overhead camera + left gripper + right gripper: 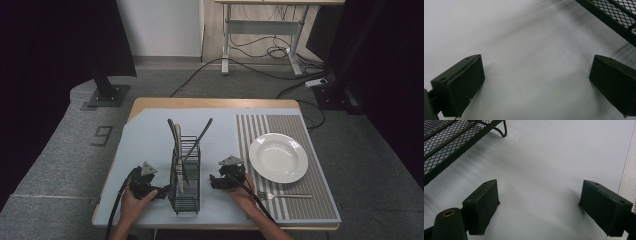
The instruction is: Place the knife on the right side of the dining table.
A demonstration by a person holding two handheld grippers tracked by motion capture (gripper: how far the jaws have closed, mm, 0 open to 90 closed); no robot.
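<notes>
Standing upright near the front middle of the counter (150, 135), the black wire-mesh cutlery caddy (185, 175) sits between the two hands, with long dark-handled utensils (192, 142) and what looks like a knife (179, 160) leaning out of its top. The left hand-held gripper (161, 191) rests low just beside the caddy's left side, its jaws spread wide with nothing between them; in the left gripper view the mesh wall (616, 15) shows at the upper right, apart from the pads. The right hand-held gripper (214, 181) lies just beside the caddy's right side, jaws likewise wide and empty, and the right gripper view shows the mesh wall and a bent wire foot (500, 131) at the upper left. The caddy is probably light and stiff, but tall and narrow, so it should tip easily if pushed high up. The leaning utensils are smooth and likely slippery, and they may rattle or shift when one is drawn out. A sound hold would be on a utensil handle above the rim while the other gripper steadies the frame low down on a solid bar. A white plate (278, 157) and a fork (285, 196) lie well apart on the striped mat (300, 125) to the right.
</notes>
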